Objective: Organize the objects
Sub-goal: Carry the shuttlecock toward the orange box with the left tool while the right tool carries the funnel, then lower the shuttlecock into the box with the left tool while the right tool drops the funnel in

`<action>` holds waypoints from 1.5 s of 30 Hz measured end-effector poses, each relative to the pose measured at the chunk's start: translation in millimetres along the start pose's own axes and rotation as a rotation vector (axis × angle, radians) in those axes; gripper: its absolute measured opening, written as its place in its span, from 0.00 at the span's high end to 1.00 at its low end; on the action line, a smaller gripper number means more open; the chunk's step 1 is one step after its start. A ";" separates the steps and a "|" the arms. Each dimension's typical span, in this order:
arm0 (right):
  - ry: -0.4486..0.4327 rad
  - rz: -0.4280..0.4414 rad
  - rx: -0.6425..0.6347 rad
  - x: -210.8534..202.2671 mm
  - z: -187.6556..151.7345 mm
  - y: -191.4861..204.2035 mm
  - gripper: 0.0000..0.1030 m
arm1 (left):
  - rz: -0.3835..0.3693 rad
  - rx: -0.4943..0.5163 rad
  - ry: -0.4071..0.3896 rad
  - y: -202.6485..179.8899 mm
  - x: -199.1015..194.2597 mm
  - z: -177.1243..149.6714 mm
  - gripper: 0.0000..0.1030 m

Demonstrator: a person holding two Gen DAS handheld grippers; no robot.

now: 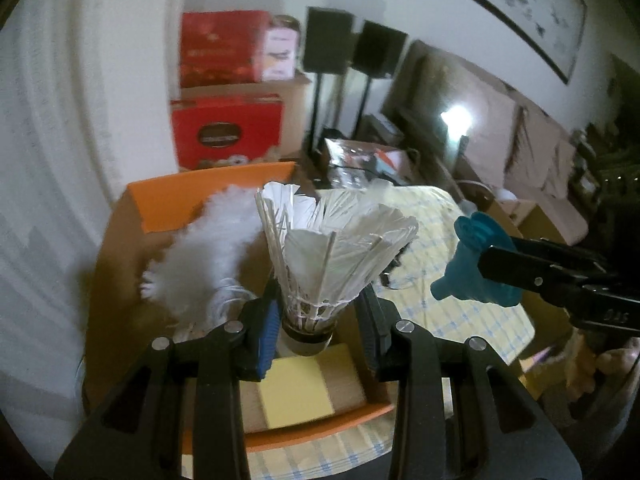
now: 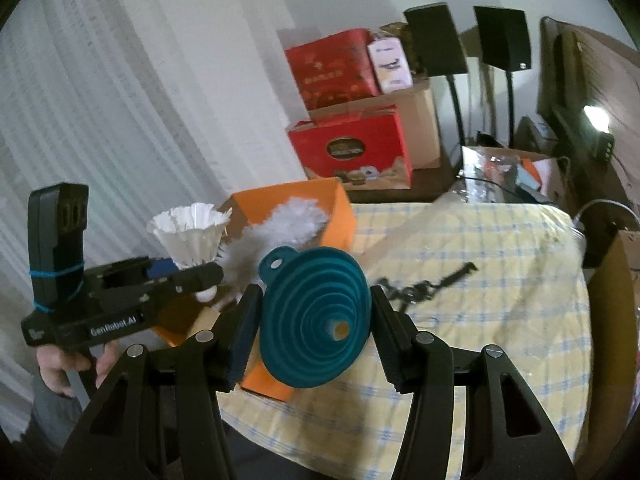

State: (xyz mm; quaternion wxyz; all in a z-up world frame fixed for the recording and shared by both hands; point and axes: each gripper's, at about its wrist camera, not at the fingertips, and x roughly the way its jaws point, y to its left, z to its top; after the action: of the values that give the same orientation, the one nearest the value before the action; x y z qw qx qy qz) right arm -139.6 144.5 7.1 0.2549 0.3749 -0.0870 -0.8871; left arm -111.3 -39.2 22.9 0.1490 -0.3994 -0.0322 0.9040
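Shuttlecock [image 1: 320,264] white-feathered, upright, funnel [image 2: 316,320] teal, ribbed, collapsible, tilted

Dark clutter [image 2: 424,286] on the desk [image 2: 500,320]: motion-blurred, can't identify. Orange box [image 1: 208,196] contents partly hidden behind shuttlecock [image 1: 332,256] and feather duster [image 1: 204,256]. Far red boxes [image 1: 224,128] print unreadable.

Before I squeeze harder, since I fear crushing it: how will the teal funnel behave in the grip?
The teal funnel shows concentric fold rings, so it probably collapses under pressure. It looks rubbery, so likely grippy, not slippery. The right gripper pinches its rim, so it may flex or twist.
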 end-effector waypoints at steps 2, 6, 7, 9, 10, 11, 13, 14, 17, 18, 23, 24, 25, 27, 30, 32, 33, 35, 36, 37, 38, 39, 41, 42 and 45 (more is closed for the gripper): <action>0.000 0.011 -0.008 5.4 3.5 8.7 0.47 | 0.008 -0.020 -0.013 8.0 -4.0 -2.5 0.68; 0.006 0.023 -0.030 17.2 7.2 27.3 0.47 | 0.017 -0.068 -0.017 25.7 -8.7 -6.7 0.68; 0.005 0.020 -0.037 19.6 7.5 31.2 0.47 | 0.018 -0.080 -0.016 29.8 -9.7 -7.1 0.68; 0.002 0.011 -0.056 25.2 8.2 40.0 0.47 | 0.023 -0.091 -0.019 36.9 -12.5 -8.0 0.68; 0.001 0.011 -0.063 26.8 8.1 42.8 0.47 | 0.026 -0.093 -0.020 38.7 -13.4 -8.1 0.68; 0.000 0.009 -0.071 29.2 8.2 45.1 0.47 | 0.029 -0.095 -0.021 41.1 -14.3 -8.2 0.68; 0.001 0.000 -0.088 33.9 7.5 52.0 0.48 | 0.033 -0.100 -0.025 46.8 -17.1 -9.4 0.68; 0.003 -0.002 -0.095 36.1 7.1 55.3 0.48 | 0.034 -0.104 -0.026 50.1 -18.1 -9.9 0.68; 0.014 0.002 -0.106 43.2 6.1 62.2 0.48 | 0.042 -0.117 -0.026 59.8 -20.4 -10.8 0.68; 0.018 0.003 -0.109 46.2 6.0 64.7 0.48 | 0.044 -0.121 -0.025 63.1 -20.6 -11.2 0.68; 0.035 -0.007 -0.121 66.9 5.8 73.8 0.48 | 0.032 -0.138 -0.012 75.4 -12.8 -12.0 0.68; 0.037 -0.011 -0.123 70.7 6.1 74.6 0.48 | 0.030 -0.141 -0.006 77.2 -9.0 -11.9 0.68; 0.042 -0.019 -0.125 77.5 6.1 75.2 0.48 | 0.027 -0.145 0.000 78.7 -5.5 -11.9 0.68; 0.054 -0.035 -0.130 88.7 6.2 75.2 0.48 | 0.012 -0.153 0.019 81.3 3.9 -12.1 0.68; 0.080 -0.056 -0.130 106.9 5.1 72.9 0.48 | 0.003 -0.162 0.032 84.2 15.9 -10.8 0.68; 0.086 -0.065 -0.135 115.9 5.0 71.3 0.48 | -0.008 -0.172 0.045 86.3 25.7 -8.1 0.68; 0.087 -0.074 -0.140 120.6 6.3 70.5 0.48 | -0.013 -0.176 0.052 86.8 31.1 -6.4 0.68; 0.089 -0.089 -0.142 129.5 10.3 67.1 0.48 | -0.028 -0.178 0.070 85.9 42.7 -2.5 0.68; 0.092 -0.092 -0.139 133.7 13.0 65.0 0.48 | -0.033 -0.177 0.082 85.0 49.4 -0.7 0.69; 0.095 -0.095 -0.135 138.9 15.9 62.4 0.48 | -0.027 -0.180 0.089 84.7 55.1 0.6 0.69; 0.097 -0.097 -0.132 141.8 18.0 61.3 0.48 | -0.025 -0.184 0.097 85.1 59.8 1.6 0.69; 0.096 -0.106 -0.128 144.3 20.3 58.6 0.48 | -0.032 -0.190 0.107 85.8 65.5 3.0 0.69; 0.097 -0.111 -0.109 150.1 24.4 51.0 0.48 | -0.051 -0.207 0.123 87.3 76.0 5.8 0.69; 0.100 -0.112 -0.092 153.7 26.7 45.0 0.48 | -0.055 -0.213 0.130 87.5 80.9 6.7 0.69; 0.095 -0.112 -0.057 160.1 32.7 32.9 0.46 | -0.054 -0.223 0.148 87.1 92.4 8.2 0.69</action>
State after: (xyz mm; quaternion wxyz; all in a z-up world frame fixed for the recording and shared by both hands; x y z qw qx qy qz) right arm -244.4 32.4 -57.9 0.2193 0.4135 -0.0286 -0.8832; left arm -197.3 -94.5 -52.7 0.1299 -0.4779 -0.1318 0.8587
